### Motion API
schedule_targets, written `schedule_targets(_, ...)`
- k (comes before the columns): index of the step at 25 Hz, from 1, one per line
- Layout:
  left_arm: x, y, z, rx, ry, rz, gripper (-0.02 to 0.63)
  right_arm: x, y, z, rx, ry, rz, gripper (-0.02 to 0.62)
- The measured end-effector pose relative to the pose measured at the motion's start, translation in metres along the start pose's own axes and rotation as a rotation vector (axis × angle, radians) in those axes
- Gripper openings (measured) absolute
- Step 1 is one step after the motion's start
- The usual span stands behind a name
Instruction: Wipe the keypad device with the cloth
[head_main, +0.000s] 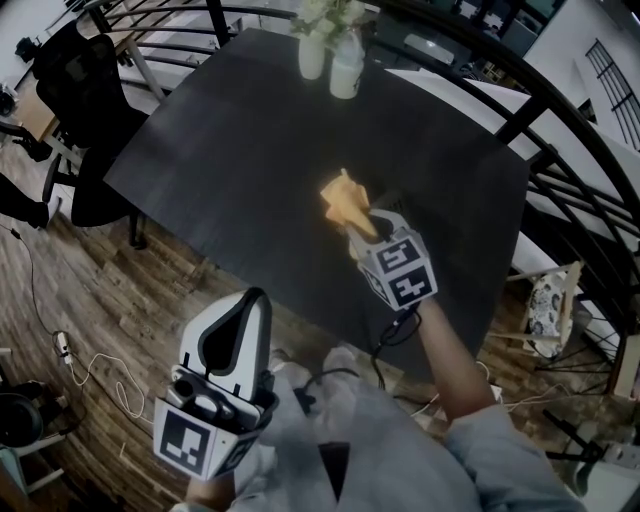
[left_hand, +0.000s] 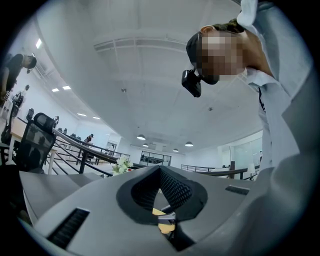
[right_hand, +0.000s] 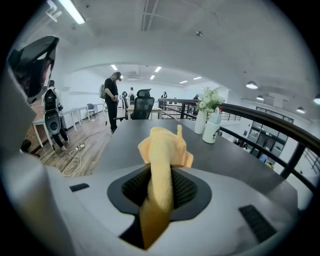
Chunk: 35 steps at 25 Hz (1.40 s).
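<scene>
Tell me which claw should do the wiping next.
Right. The right claw is shut on the yellow cloth above the dark table. The left claw is shut and empty, held low off the table's near edge.

An open-plan office. A black swivel chair (head_main: 75, 90) stands at ten o'clock of the dark surface (head_main: 250, 170) on a wood-plank floor (head_main: 90, 330). Beyond are rows of white desks (right_hand: 75, 112), strip lights (right_hand: 75, 12) overhead, and a black railing (right_hand: 270, 122) at three o'clock.
</scene>
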<state>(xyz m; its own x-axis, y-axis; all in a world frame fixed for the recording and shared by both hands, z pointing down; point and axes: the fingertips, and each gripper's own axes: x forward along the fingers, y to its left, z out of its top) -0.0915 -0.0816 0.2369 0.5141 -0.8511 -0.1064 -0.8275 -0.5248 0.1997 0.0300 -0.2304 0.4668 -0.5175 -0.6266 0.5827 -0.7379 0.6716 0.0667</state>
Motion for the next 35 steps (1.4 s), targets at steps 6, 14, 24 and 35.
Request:
schedule_targets(6, 0.009, -0.003, 0.003, -0.005, -0.022, 0.014, 0.014, -0.003, -0.041, -0.005, 0.038, -0.003, -0.071, 0.100)
schedule_targets(14, 0.014, -0.011, -0.009, 0.006, 0.007, 0.030, 0.012, -0.007, -0.083, -0.012, 0.111, -0.038, -0.129, 0.100)
schedule_targets(24, 0.023, -0.023, -0.022, 0.013, 0.034, 0.027, 0.012, -0.015, -0.120, -0.024, 0.169, -0.060, -0.195, 0.100)
schedule_targets(35, 0.026, -0.027, -0.026, 0.015, 0.053, 0.018, 0.014, -0.025, -0.132, -0.072, 0.341, -0.026, -0.245, 0.100)
